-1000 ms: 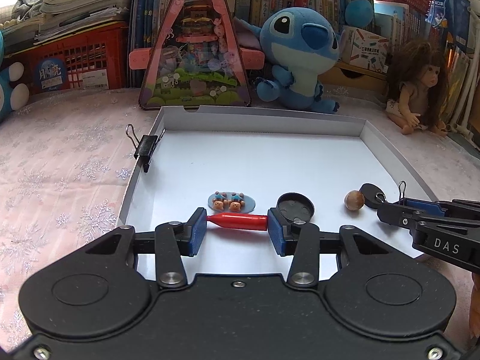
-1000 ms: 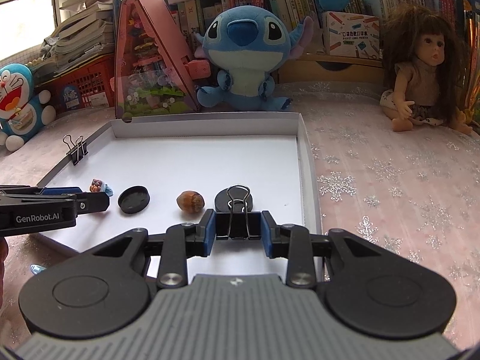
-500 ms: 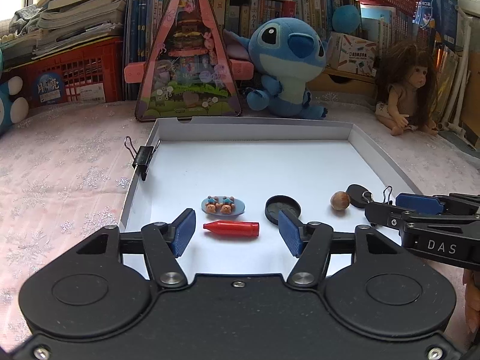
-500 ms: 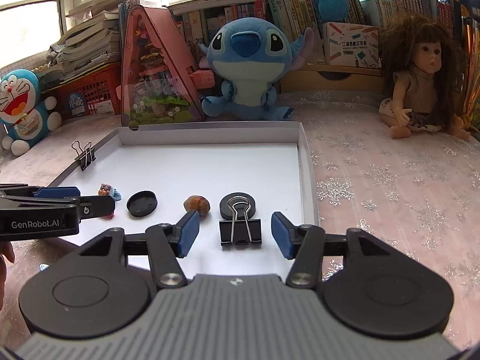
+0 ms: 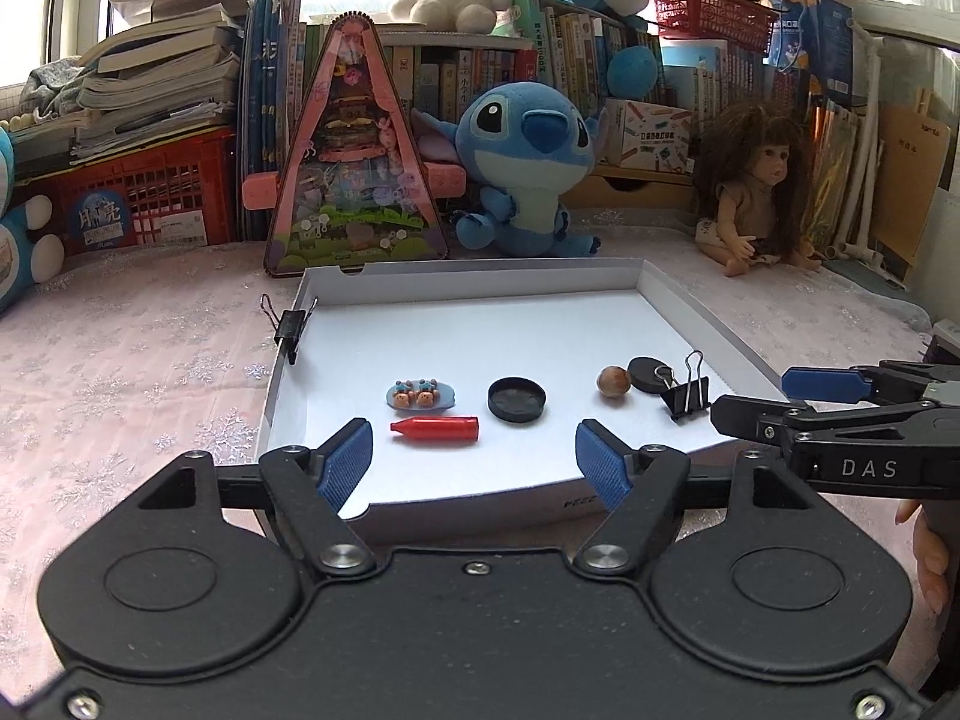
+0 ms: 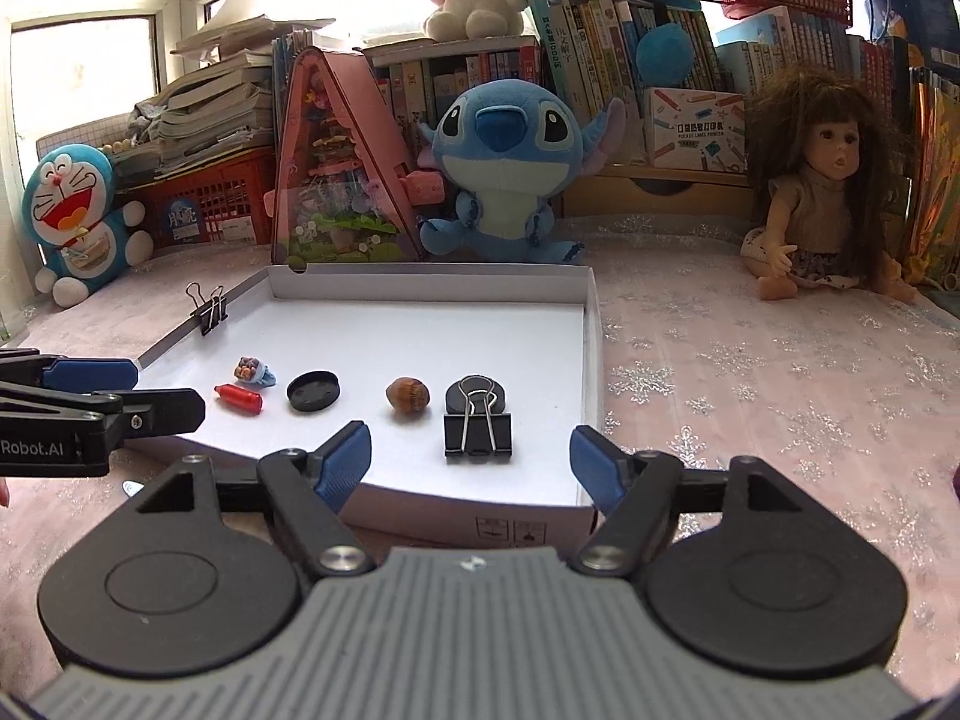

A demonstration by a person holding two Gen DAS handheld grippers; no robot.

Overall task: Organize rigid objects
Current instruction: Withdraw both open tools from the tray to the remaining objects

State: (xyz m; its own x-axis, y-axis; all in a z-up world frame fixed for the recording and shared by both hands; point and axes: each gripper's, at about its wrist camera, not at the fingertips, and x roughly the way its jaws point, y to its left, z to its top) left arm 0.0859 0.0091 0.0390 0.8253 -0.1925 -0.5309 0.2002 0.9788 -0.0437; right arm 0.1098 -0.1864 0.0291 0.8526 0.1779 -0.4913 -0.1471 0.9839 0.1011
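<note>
A white tray (image 5: pixel 690 312) holds a red cylinder (image 5: pixel 436 431), a small blue figurine piece (image 5: pixel 420 394), a black cap (image 5: pixel 516 399), a brown nut (image 5: pixel 613 383), a black disc (image 5: pixel 642 371) and a black binder clip (image 5: pixel 687 393). My left gripper (image 5: pixel 474 465) hangs just short of the red cylinder, its jaws opening with nothing between the pads. Over the tray's near edge, my right gripper (image 6: pixel 469 461) is also opening. The binder clip (image 6: pixel 478 435) lies free on the tray just beyond its fingertips, against the black disc (image 6: pixel 454 402).
A second binder clip (image 5: pixel 290 327) is clamped on the tray's left rim. Behind the tray stand a pink triangular toy house (image 5: pixel 354 168), a blue plush (image 5: pixel 528 168) and a doll (image 5: pixel 756 192), backed by books and red crates. A pink snowflake cloth covers the table around the tray.
Both grippers let go and drew back. The left one released the red cylinder and the right one released the binder clip. Both objects now lie on the tray, and both jaws stand wider.
</note>
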